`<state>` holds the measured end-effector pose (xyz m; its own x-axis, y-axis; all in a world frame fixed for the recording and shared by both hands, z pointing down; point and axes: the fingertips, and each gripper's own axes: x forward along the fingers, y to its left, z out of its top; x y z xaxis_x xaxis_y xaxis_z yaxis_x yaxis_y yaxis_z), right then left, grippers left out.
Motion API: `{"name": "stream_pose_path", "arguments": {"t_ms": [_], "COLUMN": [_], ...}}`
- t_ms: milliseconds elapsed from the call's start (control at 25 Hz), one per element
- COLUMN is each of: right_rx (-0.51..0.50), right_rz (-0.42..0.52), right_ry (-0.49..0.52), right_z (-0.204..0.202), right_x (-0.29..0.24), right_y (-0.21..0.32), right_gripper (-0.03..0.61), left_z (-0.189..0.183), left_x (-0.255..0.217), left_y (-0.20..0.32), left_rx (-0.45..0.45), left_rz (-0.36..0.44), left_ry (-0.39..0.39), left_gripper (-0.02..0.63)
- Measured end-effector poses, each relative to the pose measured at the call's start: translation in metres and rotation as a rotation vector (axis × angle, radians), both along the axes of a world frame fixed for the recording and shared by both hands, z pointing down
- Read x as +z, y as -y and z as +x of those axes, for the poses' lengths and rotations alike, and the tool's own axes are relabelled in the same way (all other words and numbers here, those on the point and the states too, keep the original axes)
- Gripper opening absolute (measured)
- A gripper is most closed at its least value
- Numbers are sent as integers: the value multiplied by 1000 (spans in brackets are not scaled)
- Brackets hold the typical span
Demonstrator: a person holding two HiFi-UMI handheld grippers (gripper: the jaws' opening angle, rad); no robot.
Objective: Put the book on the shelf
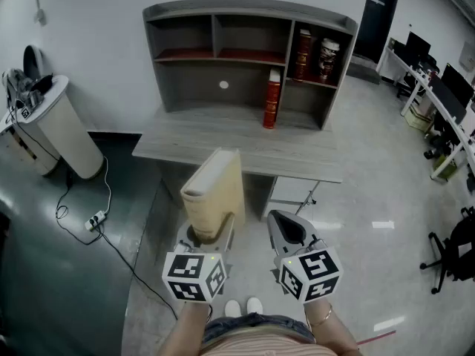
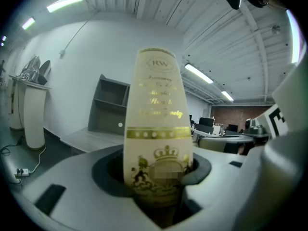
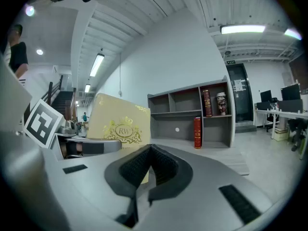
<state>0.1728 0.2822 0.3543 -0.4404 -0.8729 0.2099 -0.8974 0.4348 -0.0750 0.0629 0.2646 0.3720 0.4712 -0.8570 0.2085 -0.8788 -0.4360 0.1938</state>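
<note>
Cream book point(image 1: 215, 188) is pinched upright in left tongs point(image 1: 210, 237) at lower centre, right tongs point(image 1: 285, 223) pressed together, empty; shelf unit point(image 1: 249, 10), upper centre, not yet reached, placing remains.

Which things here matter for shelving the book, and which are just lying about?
Job: cream book, held in left tongs; shelf.
Lying about: red book, power strip, white stand, chair.

1 cream book point(image 1: 215, 188), 2 red books point(image 1: 272, 99) point(image 1: 303, 54) — 1 shelf point(image 1: 185, 84), 2 tongs point(image 1: 210, 232) point(image 1: 282, 215)
</note>
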Motion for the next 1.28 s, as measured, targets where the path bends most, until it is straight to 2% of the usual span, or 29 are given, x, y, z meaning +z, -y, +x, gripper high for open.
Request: {"name": "stream_pose_path", "arguments": {"t_ms": [440, 960, 1160, 1280], "right_rx": [-12, -63, -63, -85], "right_rz": [-19, -47, -31, -31], "right_ry": [27, 88, 20, 23], "right_z": [5, 35, 45, 40], "right_x": [8, 18, 18, 17], "right_y": [6, 18, 21, 26], "right_gripper": [8, 9, 9, 9], "left_z": [4, 26, 29, 23], "left_x": [5, 8, 2, 0], "left_y": [1, 15, 17, 19], "left_rx": [-10, -46, -66, -91], "left_rz": [-21, -12, 15, 16], "left_ry": [6, 9, 1, -1], "left_gripper": [221, 221, 221, 221]}}
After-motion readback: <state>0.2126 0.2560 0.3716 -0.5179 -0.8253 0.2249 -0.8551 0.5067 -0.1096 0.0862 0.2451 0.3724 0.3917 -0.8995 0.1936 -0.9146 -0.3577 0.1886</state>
